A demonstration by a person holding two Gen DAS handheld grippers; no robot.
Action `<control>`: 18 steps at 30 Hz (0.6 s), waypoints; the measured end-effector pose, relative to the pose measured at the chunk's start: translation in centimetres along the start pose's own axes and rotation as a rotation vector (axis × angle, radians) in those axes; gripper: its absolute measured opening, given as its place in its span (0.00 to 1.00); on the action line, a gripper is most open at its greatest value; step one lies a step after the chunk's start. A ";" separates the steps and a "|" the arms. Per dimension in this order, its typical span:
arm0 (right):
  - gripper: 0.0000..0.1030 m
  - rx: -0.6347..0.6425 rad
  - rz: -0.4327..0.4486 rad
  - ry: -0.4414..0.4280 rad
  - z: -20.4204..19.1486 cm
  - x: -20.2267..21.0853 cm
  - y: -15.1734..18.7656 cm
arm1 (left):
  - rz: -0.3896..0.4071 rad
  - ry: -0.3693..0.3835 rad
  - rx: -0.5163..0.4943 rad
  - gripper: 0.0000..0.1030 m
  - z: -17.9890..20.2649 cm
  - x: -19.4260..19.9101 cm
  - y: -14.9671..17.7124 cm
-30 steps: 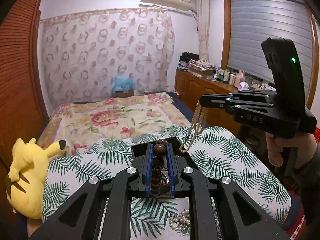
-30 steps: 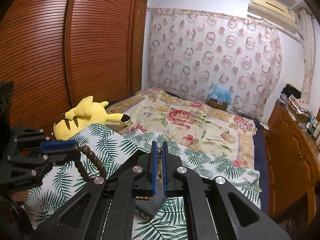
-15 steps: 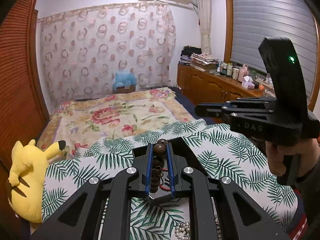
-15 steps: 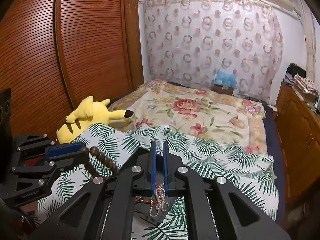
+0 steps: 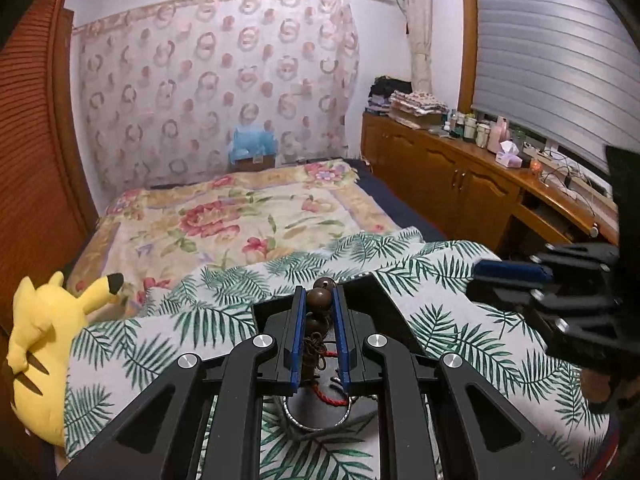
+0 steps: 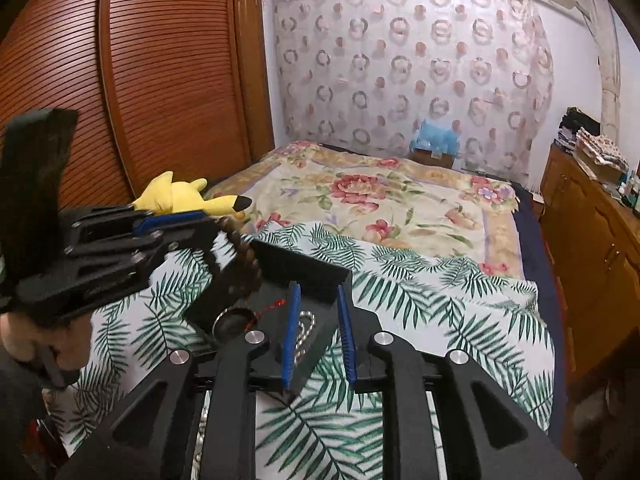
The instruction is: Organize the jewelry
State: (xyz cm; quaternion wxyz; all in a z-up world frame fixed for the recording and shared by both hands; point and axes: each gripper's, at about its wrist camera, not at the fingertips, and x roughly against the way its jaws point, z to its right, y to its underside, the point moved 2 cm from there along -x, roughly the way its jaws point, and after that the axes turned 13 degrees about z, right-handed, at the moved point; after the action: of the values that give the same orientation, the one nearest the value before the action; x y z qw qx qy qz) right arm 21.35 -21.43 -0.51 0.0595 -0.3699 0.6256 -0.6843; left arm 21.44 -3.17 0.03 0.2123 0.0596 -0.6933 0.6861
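Note:
My left gripper [image 5: 318,298] is shut on a dark brown wooden bead bracelet [image 5: 318,300], which hangs from it over a black jewelry tray [image 6: 308,268] on the palm-leaf cloth. The bracelet also shows in the right wrist view [image 6: 244,260]. A red cord [image 5: 330,396] and a silver bangle [image 5: 316,420] lie in the tray below. My right gripper [image 6: 318,300] is open and empty, just above a cream bead strand [image 6: 305,330] lying in the tray. The right gripper also shows in the left wrist view [image 5: 512,276], out to the right.
A yellow plush toy [image 5: 44,336] lies at the left edge of the bed. A floral blanket [image 5: 240,216] covers the far bed. A wooden cabinet [image 5: 460,176] with bottles runs along the right wall. A slatted wardrobe [image 6: 140,80] stands at the left.
My right gripper opened and let go of the cream bead strand, which now lies in the tray. It pulled away to the right. My left gripper lowered, still holding the wooden bracelet.

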 end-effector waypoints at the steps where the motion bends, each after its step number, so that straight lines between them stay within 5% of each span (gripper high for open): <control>1: 0.21 0.002 -0.002 0.001 0.0 0.1 0.3 | -0.005 -0.001 0.000 0.12 0.2 -0.3 0.1; 5: 0.21 0.037 -0.016 0.003 -0.5 0.8 1.7 | -0.005 -0.012 -0.004 0.14 0.7 -0.4 0.6; 9: 0.21 0.040 -0.032 0.001 -1.4 1.7 3.4 | -0.014 -0.010 -0.012 0.26 0.9 0.4 1.3; 18: 0.21 -0.025 -0.053 0.002 -3.0 4.2 8.4 | -0.043 0.033 0.002 0.30 1.0 4.9 5.6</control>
State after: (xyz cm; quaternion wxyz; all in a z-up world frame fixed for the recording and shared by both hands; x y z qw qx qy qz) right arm 13.44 -23.05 -6.11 0.0362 -0.3864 0.6240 -0.6783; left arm 14.68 -2.81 -3.29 0.2382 0.0636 -0.6877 0.6829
